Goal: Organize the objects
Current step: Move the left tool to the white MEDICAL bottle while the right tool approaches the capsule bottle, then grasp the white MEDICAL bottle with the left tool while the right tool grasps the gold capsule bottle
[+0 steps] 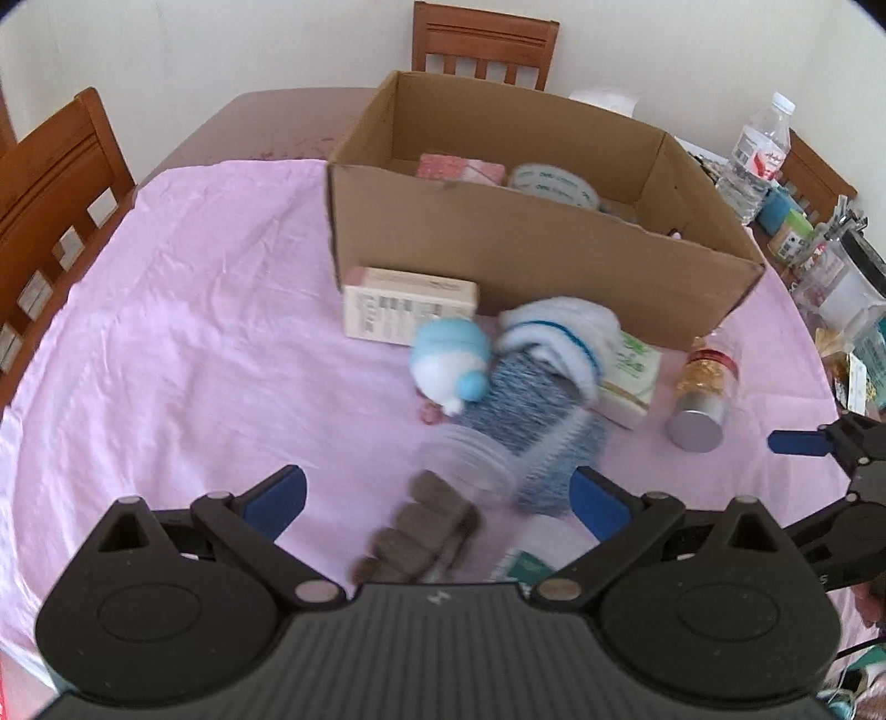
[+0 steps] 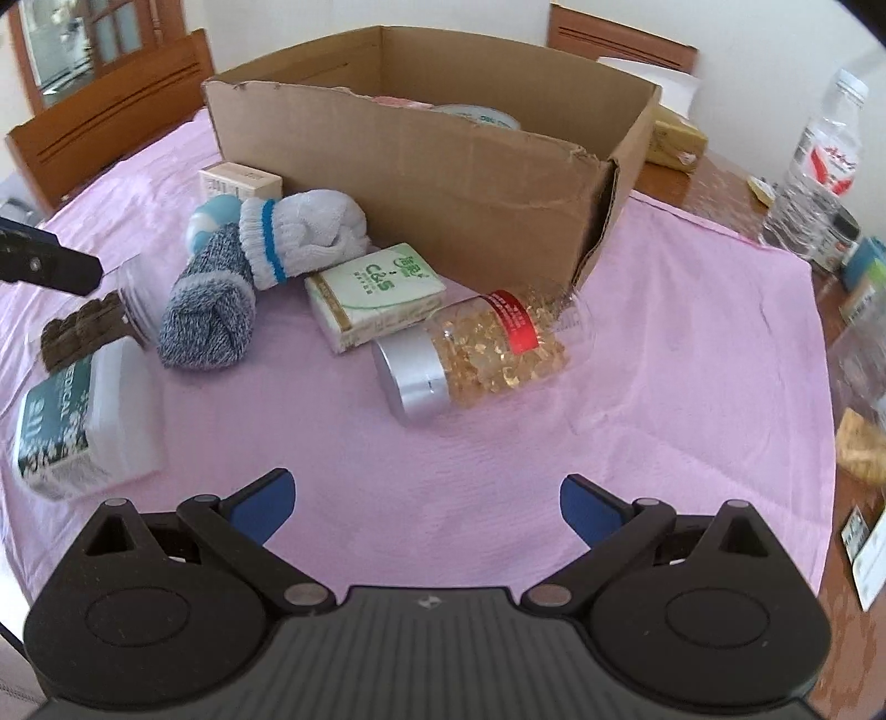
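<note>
An open cardboard box (image 1: 531, 249) (image 2: 443, 183) stands on the pink cloth and holds a tape roll (image 1: 554, 185) and a pink pack (image 1: 459, 169). In front of it lie a cream carton (image 1: 407, 304), a blue-white toy (image 1: 451, 363), rolled grey and white socks (image 1: 531, 410) (image 2: 210, 299), a green-print tissue pack (image 2: 376, 296), a capsule jar with a silver lid (image 2: 476, 354) (image 1: 700, 396), a clear jar (image 1: 470, 462), a brown block strip (image 1: 421, 534) and a white wipes pack (image 2: 83, 421). My left gripper (image 1: 440, 501) is open above the brown strip. My right gripper (image 2: 423, 501) is open, short of the capsule jar.
Wooden chairs (image 1: 50, 183) (image 1: 484, 44) ring the table. A water bottle (image 2: 819, 166) (image 1: 758, 155) and several small containers (image 1: 830, 260) crowd the right edge. A yellow pack (image 2: 675, 141) lies behind the box.
</note>
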`<state>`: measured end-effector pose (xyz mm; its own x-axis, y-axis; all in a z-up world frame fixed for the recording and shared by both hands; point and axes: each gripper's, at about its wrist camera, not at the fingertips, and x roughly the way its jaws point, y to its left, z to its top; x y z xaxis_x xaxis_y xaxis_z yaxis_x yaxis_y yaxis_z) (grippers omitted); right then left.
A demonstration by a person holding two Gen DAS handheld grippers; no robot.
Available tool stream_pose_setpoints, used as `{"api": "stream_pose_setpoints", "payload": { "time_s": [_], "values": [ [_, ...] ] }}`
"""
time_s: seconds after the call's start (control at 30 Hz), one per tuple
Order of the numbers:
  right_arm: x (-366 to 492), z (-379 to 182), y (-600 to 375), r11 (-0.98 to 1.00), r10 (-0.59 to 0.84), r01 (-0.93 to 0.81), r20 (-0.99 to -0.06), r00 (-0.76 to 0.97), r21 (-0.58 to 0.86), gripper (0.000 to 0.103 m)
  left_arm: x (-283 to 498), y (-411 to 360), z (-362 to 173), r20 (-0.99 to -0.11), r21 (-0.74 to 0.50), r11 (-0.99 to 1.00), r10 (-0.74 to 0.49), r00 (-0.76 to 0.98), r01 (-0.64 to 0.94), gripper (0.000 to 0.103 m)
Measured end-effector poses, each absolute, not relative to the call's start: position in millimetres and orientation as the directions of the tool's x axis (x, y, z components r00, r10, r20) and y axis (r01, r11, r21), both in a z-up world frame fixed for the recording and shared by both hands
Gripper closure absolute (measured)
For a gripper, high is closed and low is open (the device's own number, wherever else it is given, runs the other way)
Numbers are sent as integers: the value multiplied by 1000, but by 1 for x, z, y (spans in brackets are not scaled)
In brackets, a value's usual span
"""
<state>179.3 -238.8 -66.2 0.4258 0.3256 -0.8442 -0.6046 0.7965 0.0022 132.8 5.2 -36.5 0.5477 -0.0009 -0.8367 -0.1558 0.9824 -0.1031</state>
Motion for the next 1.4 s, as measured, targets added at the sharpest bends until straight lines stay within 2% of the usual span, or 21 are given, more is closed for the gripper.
{"api": "stream_pose_setpoints", "payload": {
  "time_s": [0.13,0.5,0.67,1.1,1.23,1.4],
  "values": [
    [184,-68,-246,770,348,-638,-840,417,3,0,133,-18,-42,-837,-104,976,19,547,-193,2],
    [202,-75,-255,736,387,-677,-833,395,21,0,122,-49,-58,-828,71,955,217,517,-287,1],
    [208,-78,-256,722,394,-692,-834,386,20,0,111,-48,-57,-829,69,953,220,515,-296,0],
    [231,-73,-254,630,418,-777,-834,359,-19,0,76,-29,-55,-873,-11,953,138,467,-302,1],
    [236,-70,-247,601,436,-799,-831,345,-17,0,71,-26,-49,-863,-34,956,119,491,-291,1],
    [236,-72,-239,584,443,-812,-830,338,-19,0,67,-13,-36,-867,-78,935,108,486,-347,1]
  ]
}}
